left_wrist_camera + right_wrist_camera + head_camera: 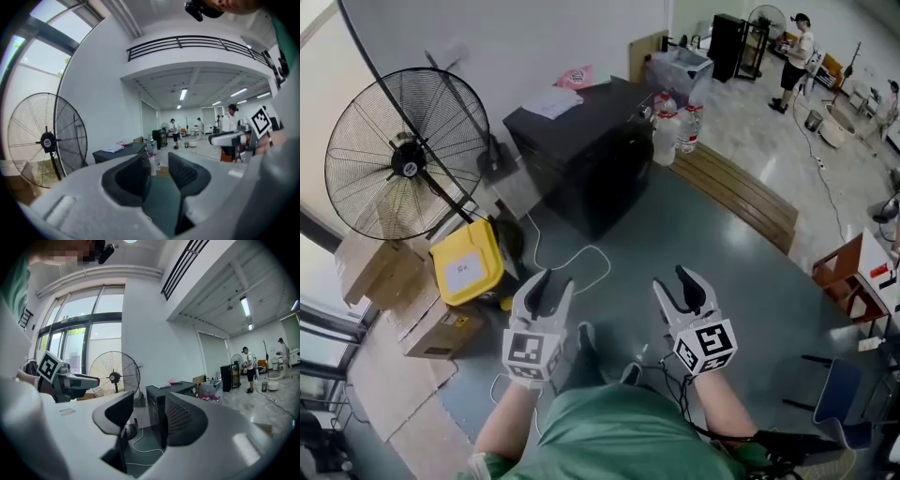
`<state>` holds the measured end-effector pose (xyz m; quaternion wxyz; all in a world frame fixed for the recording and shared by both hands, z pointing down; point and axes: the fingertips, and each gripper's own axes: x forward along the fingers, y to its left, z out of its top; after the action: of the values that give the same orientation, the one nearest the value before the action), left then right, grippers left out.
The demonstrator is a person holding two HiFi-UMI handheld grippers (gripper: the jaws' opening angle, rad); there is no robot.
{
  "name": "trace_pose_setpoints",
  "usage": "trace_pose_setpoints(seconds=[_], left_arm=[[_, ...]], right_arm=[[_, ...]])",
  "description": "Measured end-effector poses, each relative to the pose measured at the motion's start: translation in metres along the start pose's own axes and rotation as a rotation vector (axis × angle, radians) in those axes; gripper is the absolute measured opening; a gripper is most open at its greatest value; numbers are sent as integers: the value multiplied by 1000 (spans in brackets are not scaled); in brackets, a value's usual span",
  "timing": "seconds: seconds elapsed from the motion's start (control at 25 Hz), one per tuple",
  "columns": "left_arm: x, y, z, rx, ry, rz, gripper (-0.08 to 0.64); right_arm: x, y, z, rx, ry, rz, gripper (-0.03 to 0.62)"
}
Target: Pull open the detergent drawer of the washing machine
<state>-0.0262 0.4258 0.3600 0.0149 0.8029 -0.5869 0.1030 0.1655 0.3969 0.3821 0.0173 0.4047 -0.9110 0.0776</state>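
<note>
Left hand-held gripper (pixel 546 286) and right hand-held gripper (pixel 684 289): jaws apart, both empty. Washing machine (pixel 581 159) at twelve o'clock, well apart; drawer not discernible. Loose cable (pixel 600 248) on the floor between could snag a foot on approach.

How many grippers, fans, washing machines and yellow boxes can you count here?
Grippers: 2, the left gripper and the right gripper, both open with nothing in them
Fans: 2, the big fan by the window and the far fan at the back
Washing machine: 1
Yellow box: 1
Total: 6
</note>
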Motion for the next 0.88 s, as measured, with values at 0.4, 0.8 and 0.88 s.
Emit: trace_pose_setpoints(seconds=[0.4, 0.8, 0.88], left_arm=[[92, 47, -8, -38, 6, -59, 173], [184, 155, -8, -62, 13, -131, 173], [197, 179, -8, -64, 11, -141, 172]], right_arm=[[64, -49, -7, 16, 50, -70, 193], [194, -52, -9, -11, 118, -110, 193], [219, -51, -3, 14, 113, -118, 193]])
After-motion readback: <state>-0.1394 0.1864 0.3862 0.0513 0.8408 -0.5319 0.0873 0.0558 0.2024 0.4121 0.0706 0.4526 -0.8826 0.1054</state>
